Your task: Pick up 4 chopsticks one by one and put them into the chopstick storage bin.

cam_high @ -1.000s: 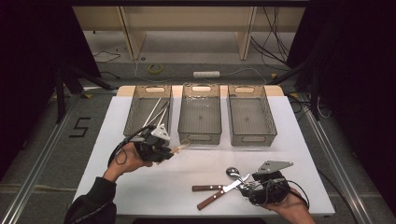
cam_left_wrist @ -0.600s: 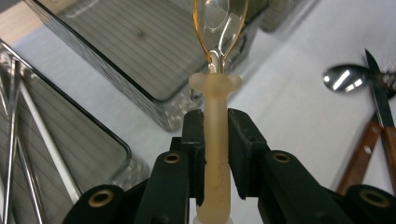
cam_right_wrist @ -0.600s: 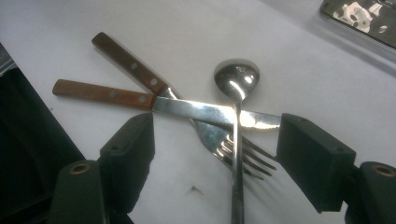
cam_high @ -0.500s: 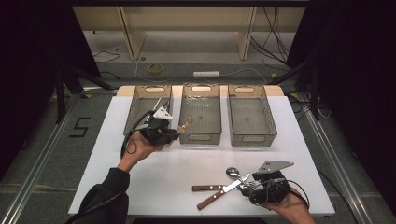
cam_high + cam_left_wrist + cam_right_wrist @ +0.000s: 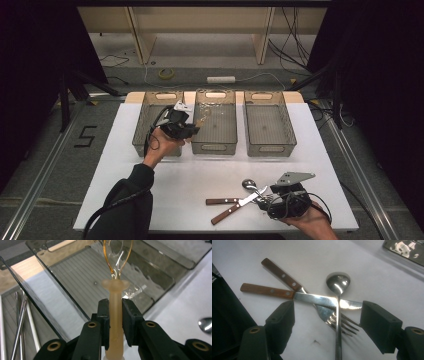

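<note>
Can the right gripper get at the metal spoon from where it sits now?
Probably yes: the right gripper is open, with the spoon's handle running between its jaws. The spoon lies on top of the knife and fork, so nothing covers it.

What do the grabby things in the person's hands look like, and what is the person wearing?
Each hand holds a black gripper: the left gripper and the right gripper. Both have two chunky black jaws with flat square pads and brass-coloured rivets. The right one carries a grey three-cornered plate on top. A black cable trails by the left arm's dark sleeve.
</note>
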Motion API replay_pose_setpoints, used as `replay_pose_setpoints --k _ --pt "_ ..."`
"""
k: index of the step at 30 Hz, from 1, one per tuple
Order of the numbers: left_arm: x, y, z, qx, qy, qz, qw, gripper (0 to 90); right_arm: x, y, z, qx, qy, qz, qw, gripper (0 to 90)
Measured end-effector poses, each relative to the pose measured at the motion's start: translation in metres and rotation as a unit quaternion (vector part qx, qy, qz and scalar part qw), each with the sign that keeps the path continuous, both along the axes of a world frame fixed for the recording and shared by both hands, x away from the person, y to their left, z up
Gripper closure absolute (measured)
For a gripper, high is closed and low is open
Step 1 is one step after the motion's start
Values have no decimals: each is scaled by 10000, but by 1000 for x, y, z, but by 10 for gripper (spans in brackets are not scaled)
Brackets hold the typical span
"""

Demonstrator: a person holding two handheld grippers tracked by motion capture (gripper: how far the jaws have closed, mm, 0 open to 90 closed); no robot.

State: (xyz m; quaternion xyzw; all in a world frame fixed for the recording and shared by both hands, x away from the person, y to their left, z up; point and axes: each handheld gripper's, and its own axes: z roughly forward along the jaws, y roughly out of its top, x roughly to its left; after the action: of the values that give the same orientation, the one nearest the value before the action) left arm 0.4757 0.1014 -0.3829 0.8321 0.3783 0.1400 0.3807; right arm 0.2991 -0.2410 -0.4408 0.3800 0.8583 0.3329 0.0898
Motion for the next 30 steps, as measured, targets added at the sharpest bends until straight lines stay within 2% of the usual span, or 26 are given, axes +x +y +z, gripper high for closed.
replay_pose_setpoints --k 2,4,14,30 --pt "4 -2 1 -149 17 46 9999 766 0 0 0 -3 -10 2 10000 288" --pt "7 -5 0 -180 -11 92 9998 766 0 0 0 7 -5 0 10000 288" --pt "19 -20 -2 -144 -53 186 9997 765 0 0 0 -6 -9 17 10000 288" --pt "31 -26 -3 -121 -32 343 9993 766 -1 -3 -2 3 17 16 10000 288"
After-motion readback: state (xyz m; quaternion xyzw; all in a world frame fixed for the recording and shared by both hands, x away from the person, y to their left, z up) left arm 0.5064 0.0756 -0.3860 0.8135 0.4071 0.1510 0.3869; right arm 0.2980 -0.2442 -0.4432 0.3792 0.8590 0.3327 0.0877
